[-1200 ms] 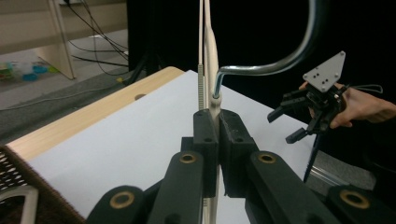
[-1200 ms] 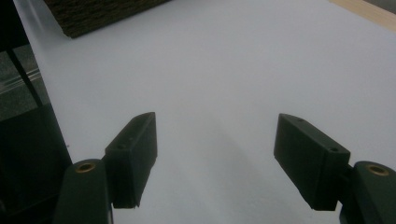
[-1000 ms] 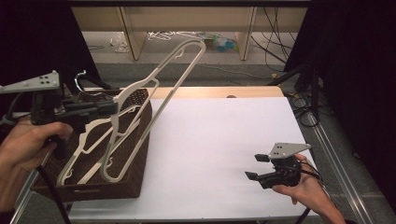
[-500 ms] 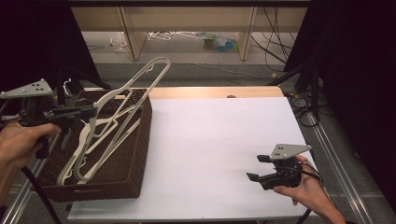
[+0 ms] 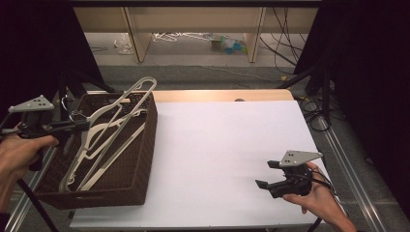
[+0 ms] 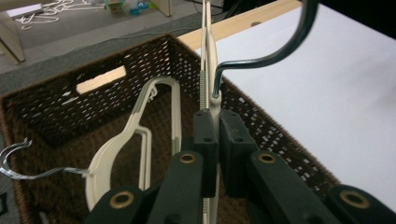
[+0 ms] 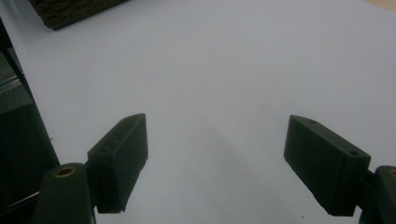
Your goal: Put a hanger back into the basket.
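The left gripper (image 5: 80,126) was seen clamped tight on a cream plastic hanger (image 5: 113,126), gripped at the neck just below its dark metal hook (image 6: 275,51). In the left gripper view the two pads (image 6: 205,140) were pressed against the hanger's thin edge from both sides, with no gap left between them. The held hanger was tilted, its lower end down inside the brown wicker basket (image 5: 145,159) and its far rounded corner raised above the basket's rear rim. A second cream hanger (image 6: 135,140) was noted lying inside the basket, its silver hook (image 6: 18,161) pointing toward the basket's wall. The left hand (image 5: 17,157) was placed at the basket's left side.

The right gripper (image 5: 268,175) was observed with jaws spread wide and nothing between them; the jaws had just been opening. In the right gripper view only bare white tabletop lay between the pads (image 7: 119,158). It was held by the right hand (image 5: 316,195) just over the white table (image 5: 227,145) near its front right corner, well apart from the basket, which occupied the table's left edge.
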### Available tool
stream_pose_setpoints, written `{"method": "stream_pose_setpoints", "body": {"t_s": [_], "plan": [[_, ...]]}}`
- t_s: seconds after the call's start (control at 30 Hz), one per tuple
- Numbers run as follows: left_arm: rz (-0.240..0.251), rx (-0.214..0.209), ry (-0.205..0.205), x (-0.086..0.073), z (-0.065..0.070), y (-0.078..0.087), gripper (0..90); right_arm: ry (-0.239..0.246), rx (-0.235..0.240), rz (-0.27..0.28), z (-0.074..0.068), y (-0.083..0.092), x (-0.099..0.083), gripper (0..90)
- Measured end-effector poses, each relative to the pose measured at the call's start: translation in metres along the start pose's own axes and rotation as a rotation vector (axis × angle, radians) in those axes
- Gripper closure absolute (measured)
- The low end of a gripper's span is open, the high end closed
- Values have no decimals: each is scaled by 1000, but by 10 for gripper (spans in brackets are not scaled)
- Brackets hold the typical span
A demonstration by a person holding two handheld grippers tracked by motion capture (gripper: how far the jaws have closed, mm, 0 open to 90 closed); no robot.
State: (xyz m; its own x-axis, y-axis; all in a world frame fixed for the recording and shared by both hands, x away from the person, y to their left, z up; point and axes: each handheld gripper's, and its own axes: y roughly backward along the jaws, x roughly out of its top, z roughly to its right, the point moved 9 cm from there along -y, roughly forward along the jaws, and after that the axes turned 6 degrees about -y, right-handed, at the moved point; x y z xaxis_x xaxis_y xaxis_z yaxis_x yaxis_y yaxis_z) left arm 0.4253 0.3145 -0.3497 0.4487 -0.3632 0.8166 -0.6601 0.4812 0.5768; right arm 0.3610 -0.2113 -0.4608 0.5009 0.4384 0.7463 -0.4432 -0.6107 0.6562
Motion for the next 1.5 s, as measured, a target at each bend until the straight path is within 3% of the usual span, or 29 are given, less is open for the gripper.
{"method": "stream_pose_setpoints", "body": {"t_s": [0.23,0.27,0.4,0.47,0.73,1.03,1.07,1.13,1.3,1.37,1.5], "plan": [[-35,14,6,-16,-13,-4,857,2,0,-5,0,0,-1,229],[-29,16,28,-18,-14,-6,856,3,1,-7,1,0,-2,229],[-69,16,34,-33,-20,-11,856,4,2,-7,1,1,-2,229],[-56,16,45,-34,-22,-14,856,-4,1,-12,1,0,-3,229],[-106,11,49,-38,-24,-33,855,-5,-4,-14,2,1,-5,229],[-110,11,88,-47,-27,-58,853,-11,-1,-21,2,2,-8,229],[-133,17,68,-51,-31,-63,853,-10,0,-21,2,2,-8,230],[-140,35,75,-54,-32,-69,852,-14,-2,-22,2,2,-8,230],[-119,83,115,-59,-41,-70,839,-10,-4,-23,3,1,-10,230],[-101,126,161,-61,-46,-72,824,-7,-3,-22,3,1,-11,230],[-110,163,166,-67,-52,-72,801,-14,-4,-29,3,1,-12,230]]}}
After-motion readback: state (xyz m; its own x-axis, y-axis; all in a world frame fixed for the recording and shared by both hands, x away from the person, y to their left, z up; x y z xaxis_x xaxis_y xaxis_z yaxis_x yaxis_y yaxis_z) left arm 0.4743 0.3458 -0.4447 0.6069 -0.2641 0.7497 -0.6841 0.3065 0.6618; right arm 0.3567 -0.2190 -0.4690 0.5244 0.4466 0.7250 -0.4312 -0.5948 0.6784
